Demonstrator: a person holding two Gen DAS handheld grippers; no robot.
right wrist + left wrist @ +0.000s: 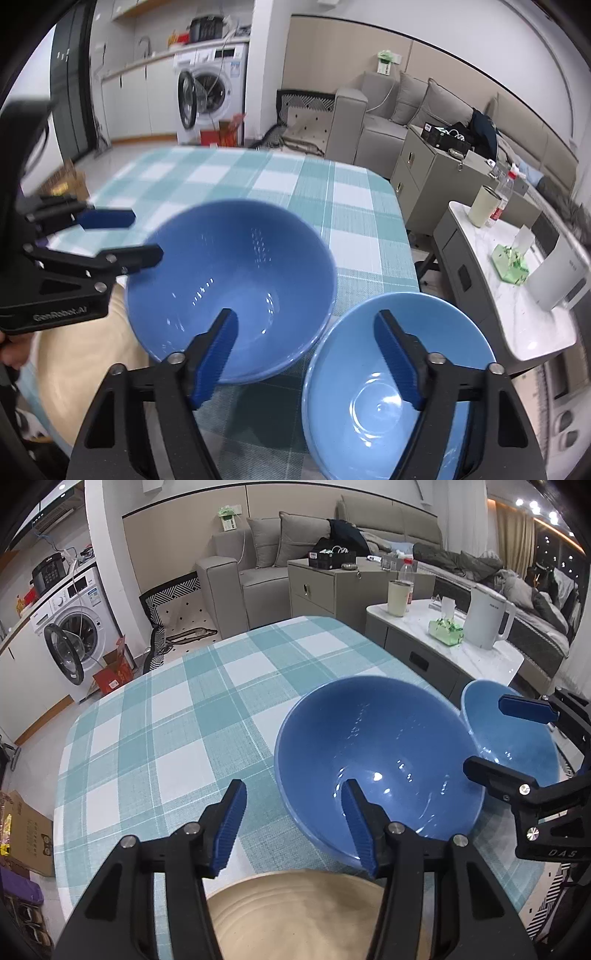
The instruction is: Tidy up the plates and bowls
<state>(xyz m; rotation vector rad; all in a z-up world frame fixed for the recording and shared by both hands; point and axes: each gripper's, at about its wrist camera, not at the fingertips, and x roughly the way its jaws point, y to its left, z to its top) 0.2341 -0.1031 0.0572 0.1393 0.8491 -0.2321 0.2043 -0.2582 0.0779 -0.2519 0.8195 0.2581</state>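
A large deep blue bowl [380, 753] [236, 280] stands on the checked tablecloth. A smaller light blue bowl [388, 391] [517, 734] sits to its right. A beige plate [295, 915] [92, 354] lies at the near edge. My left gripper [293, 823] is open, its right finger inside the large bowl, its left finger outside the rim, above the beige plate. My right gripper [306, 358] is open, straddling the near-left rim of the smaller bowl; it also shows in the left wrist view [509, 738].
The checked table [177, 716] stretches away to the left and far side. A white side table [491, 657] with a kettle [487, 616], a cup and a tissue pack stands to the right. A sofa and a washing machine are beyond.
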